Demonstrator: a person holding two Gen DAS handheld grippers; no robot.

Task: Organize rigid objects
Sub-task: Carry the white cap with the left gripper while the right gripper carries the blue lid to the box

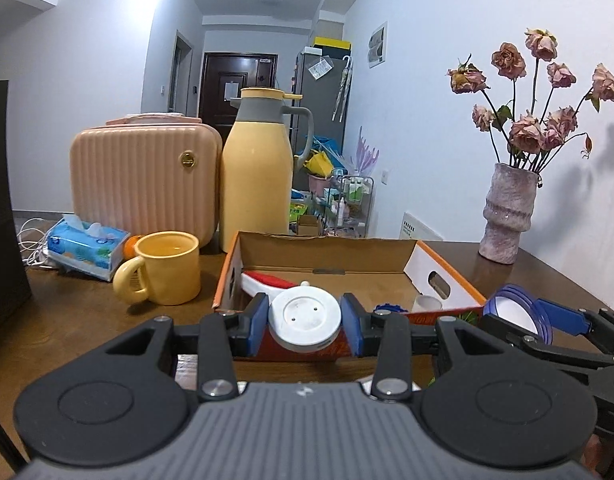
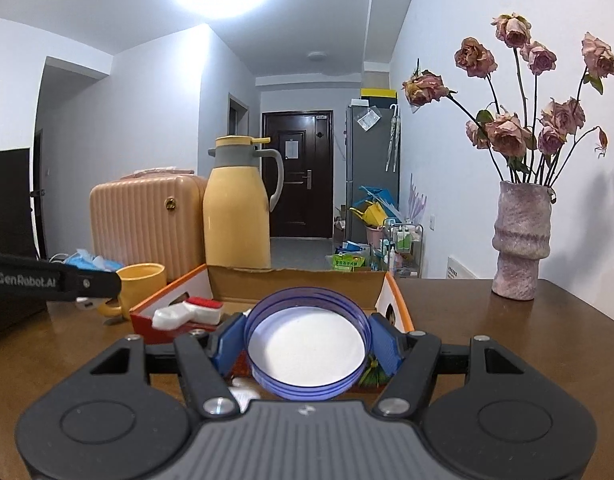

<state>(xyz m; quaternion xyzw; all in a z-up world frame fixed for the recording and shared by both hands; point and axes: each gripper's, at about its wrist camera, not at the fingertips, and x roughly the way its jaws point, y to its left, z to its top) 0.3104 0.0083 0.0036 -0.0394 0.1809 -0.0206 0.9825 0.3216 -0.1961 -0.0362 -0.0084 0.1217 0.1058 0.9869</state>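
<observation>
My left gripper (image 1: 306, 322) is shut on a round white disc-shaped object (image 1: 305, 316), held just in front of an open cardboard box (image 1: 327, 252). My right gripper (image 2: 307, 342) is shut on a round blue lid with a white inside (image 2: 307, 350), held at the near edge of the same box (image 2: 295, 280). In the left wrist view the right gripper (image 1: 527, 314) with the blue lid (image 1: 515, 312) shows at the right. A red and white brush-like item (image 2: 191, 312) lies inside the box at its left. A white cup (image 1: 426, 303) stands in its right corner.
On the brown table (image 1: 87, 320) stand a yellow mug (image 1: 167, 268), a yellow thermos jug (image 1: 259, 172), a pink case (image 1: 143, 180), a tissue pack (image 1: 87, 248) and a pink vase of dried roses (image 2: 521, 240). A black bag (image 1: 3, 208) blocks the left side.
</observation>
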